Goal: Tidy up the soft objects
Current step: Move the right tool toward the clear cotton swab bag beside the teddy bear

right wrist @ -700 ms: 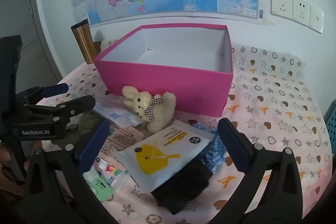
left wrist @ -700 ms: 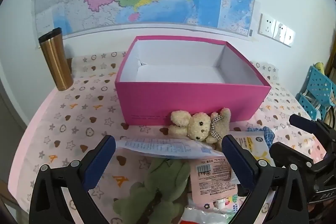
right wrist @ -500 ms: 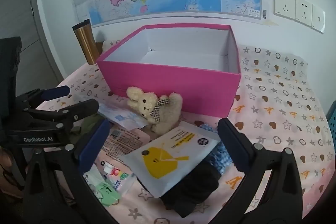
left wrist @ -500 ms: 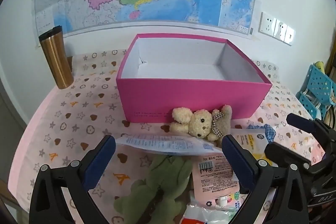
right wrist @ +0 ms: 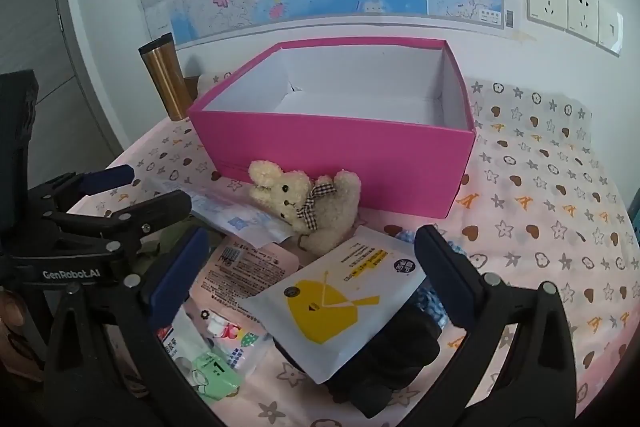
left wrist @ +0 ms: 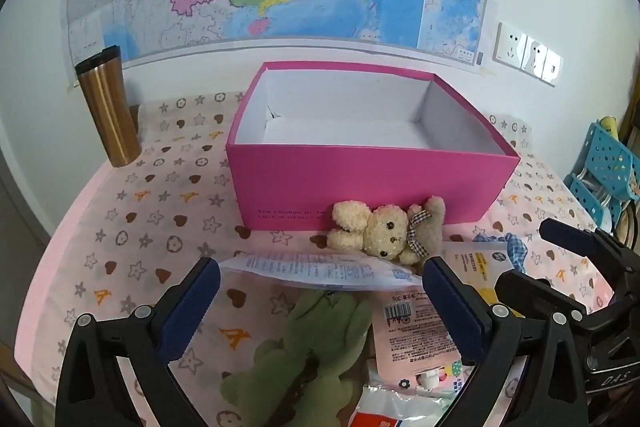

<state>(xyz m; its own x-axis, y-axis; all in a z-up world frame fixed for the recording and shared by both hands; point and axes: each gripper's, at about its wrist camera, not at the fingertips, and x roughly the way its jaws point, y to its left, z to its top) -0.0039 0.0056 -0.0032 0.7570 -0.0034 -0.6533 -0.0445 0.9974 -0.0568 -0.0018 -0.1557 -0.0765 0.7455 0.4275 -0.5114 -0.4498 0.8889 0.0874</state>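
Left gripper [left wrist: 320, 301] and right gripper [right wrist: 310, 275] both spread wide, empty; cream plush bear [left wrist: 386, 229] leans against open pink cardboard box [left wrist: 372, 183].

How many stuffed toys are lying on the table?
2: a cream bear leaning against the pink box, and a green toy in front of it. Packets may hide more.

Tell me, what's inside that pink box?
Nothing visible: the pink box shows bare white walls and floor. Its near wall hides the front strip of the floor.
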